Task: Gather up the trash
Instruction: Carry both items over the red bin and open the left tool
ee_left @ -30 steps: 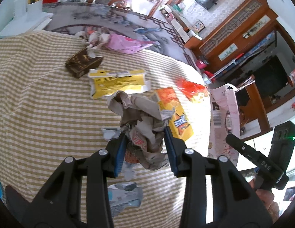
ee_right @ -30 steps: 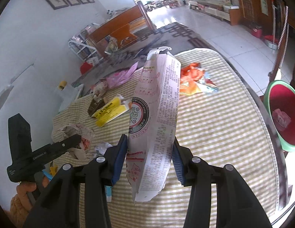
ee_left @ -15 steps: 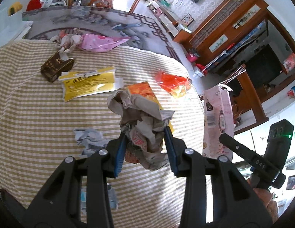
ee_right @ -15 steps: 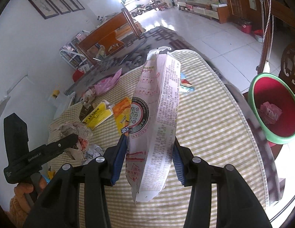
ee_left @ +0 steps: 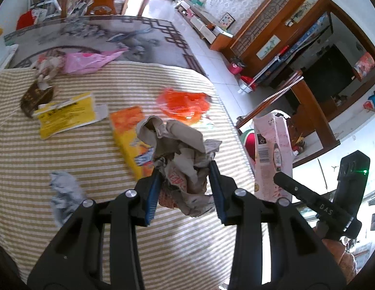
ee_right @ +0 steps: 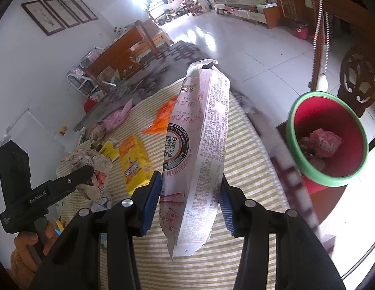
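Observation:
My left gripper (ee_left: pixel 185 181) is shut on a crumpled wad of brown and white paper (ee_left: pixel 180 149), held above the striped tablecloth (ee_left: pixel 66 159). My right gripper (ee_right: pixel 191 193) is shut on a tall white printed snack bag (ee_right: pixel 199 145), held upright above the table's right part. That bag also shows in the left wrist view (ee_left: pixel 272 149). A red bin with a green rim (ee_right: pixel 327 140) stands on the floor beyond the table's right edge, with some trash inside. The left gripper and its paper wad show in the right wrist view (ee_right: pixel 88 166).
On the cloth lie an orange and yellow packet (ee_left: pixel 131 140), a yellow wrapper (ee_left: pixel 66 116), an orange-red bag (ee_left: pixel 185 104), a dark brown packet (ee_left: pixel 35 96), a pink bag (ee_left: pixel 88 60) and a grey crumpled scrap (ee_left: pixel 64 188). Wooden furniture (ee_left: pixel 296 48) stands beyond the table.
Both grippers, still holding their trash, have moved to the right across the table towards the red bin, which now looks larger and nearer in the right wrist view.

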